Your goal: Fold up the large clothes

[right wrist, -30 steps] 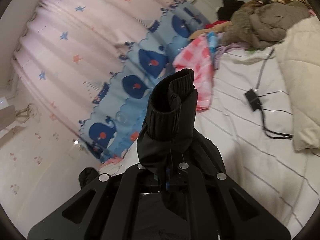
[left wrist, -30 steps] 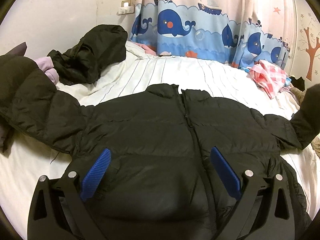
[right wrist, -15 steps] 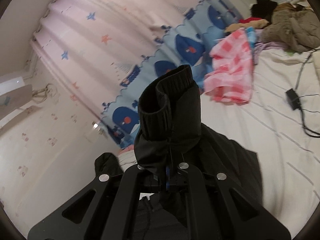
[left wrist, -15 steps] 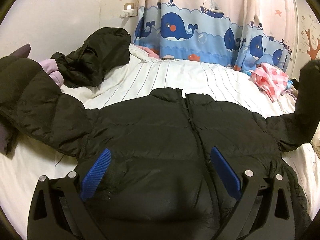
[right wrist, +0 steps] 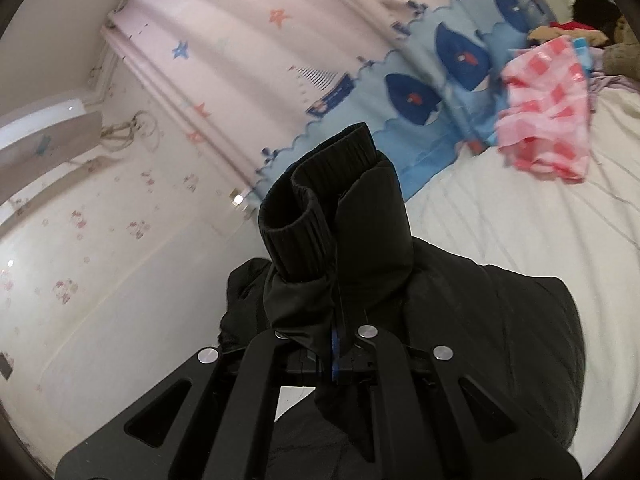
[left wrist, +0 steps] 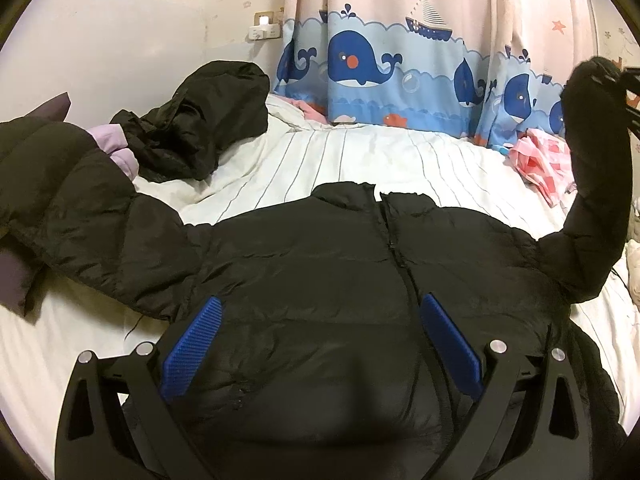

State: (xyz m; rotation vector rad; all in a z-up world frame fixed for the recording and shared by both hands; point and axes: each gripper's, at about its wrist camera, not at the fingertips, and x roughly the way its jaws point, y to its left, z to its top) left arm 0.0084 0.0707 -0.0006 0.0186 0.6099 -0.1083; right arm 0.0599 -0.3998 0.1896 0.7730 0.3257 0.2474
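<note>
A black puffer jacket (left wrist: 320, 264) lies front up on the white striped bed (left wrist: 360, 160), zipper shut, collar toward the curtain. My left gripper (left wrist: 320, 344) hovers open over the jacket's lower body, blue pads wide apart with nothing between them. The jacket's right sleeve (left wrist: 596, 168) is lifted upright at the right edge of the left wrist view. My right gripper (right wrist: 338, 328) is shut on that sleeve (right wrist: 332, 216), just below its ribbed cuff, which stands up in front of the camera. The left sleeve (left wrist: 80, 216) stretches flat to the left.
Another dark garment (left wrist: 200, 128) is heaped at the bed's back left beside lilac fabric (left wrist: 116, 148). A pink checked cloth (left wrist: 544, 160) lies at the back right. A whale-print curtain (left wrist: 380, 64) hangs behind the bed. More clothes (right wrist: 600, 32) pile up at the far right.
The right gripper has carried the sleeve up and inward over the bed, so the sleeve now stands upright at the jacket's right side. The left gripper has stayed put and open.
</note>
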